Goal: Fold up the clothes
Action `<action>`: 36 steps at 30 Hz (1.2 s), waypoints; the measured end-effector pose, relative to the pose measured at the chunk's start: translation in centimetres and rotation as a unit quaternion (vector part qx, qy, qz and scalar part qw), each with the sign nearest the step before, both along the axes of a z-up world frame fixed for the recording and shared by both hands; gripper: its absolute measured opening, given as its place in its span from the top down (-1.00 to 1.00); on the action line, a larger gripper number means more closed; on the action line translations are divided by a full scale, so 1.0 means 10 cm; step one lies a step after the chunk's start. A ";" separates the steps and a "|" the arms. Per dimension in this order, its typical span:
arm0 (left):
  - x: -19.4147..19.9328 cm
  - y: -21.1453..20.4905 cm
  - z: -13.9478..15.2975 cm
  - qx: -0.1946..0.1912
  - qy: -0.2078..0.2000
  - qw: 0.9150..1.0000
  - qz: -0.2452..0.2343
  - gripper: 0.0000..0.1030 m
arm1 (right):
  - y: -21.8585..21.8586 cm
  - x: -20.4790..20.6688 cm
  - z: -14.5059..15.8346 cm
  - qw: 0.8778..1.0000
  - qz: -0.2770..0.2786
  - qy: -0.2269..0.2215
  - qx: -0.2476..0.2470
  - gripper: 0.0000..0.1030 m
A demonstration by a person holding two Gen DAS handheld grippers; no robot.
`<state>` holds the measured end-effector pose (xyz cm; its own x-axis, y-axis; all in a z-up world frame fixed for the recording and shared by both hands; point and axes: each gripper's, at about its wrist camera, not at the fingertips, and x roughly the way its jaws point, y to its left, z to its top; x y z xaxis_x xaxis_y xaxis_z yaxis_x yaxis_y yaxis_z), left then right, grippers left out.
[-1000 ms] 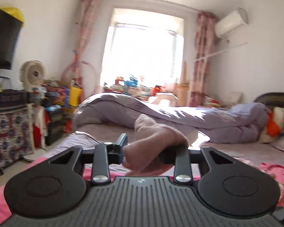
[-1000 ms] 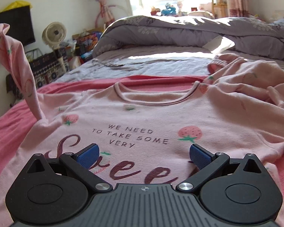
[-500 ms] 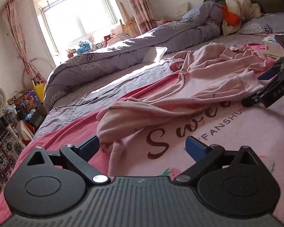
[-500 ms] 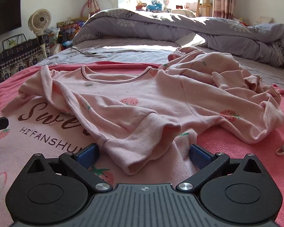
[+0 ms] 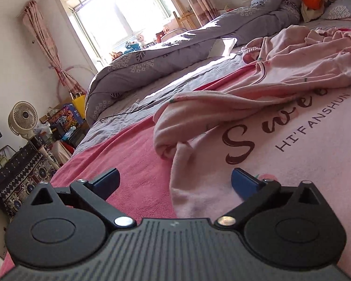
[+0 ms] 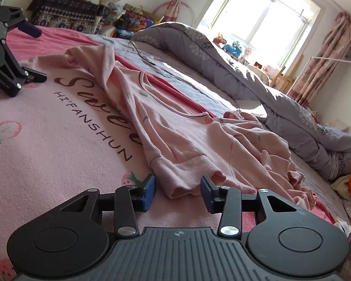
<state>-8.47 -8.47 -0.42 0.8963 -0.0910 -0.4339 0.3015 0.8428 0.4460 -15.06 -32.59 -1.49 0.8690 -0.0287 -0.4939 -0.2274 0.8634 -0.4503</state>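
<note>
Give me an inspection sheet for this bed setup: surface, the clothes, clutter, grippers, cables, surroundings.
Surface: pink blanket over the bed.
Job's things: pink shirt lies printed side up, one sleeve folded across it; a second pink garment lies crumpled beside it.
Clutter: grey duvet bunched along the far side.
Grippers: left gripper open over the shirt's edge, empty; right gripper closing, sleeve cuff between its jaws, not yet pinched.
Cables: thin dark cord on the grey sheet.
Surroundings: fan, window, curtains.
</note>
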 end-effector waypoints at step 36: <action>0.14 0.15 0.02 -0.054 0.034 0.998 0.011 -1.00 | 0.48 0.98 0.09 0.990 0.124 0.049 0.051 -0.09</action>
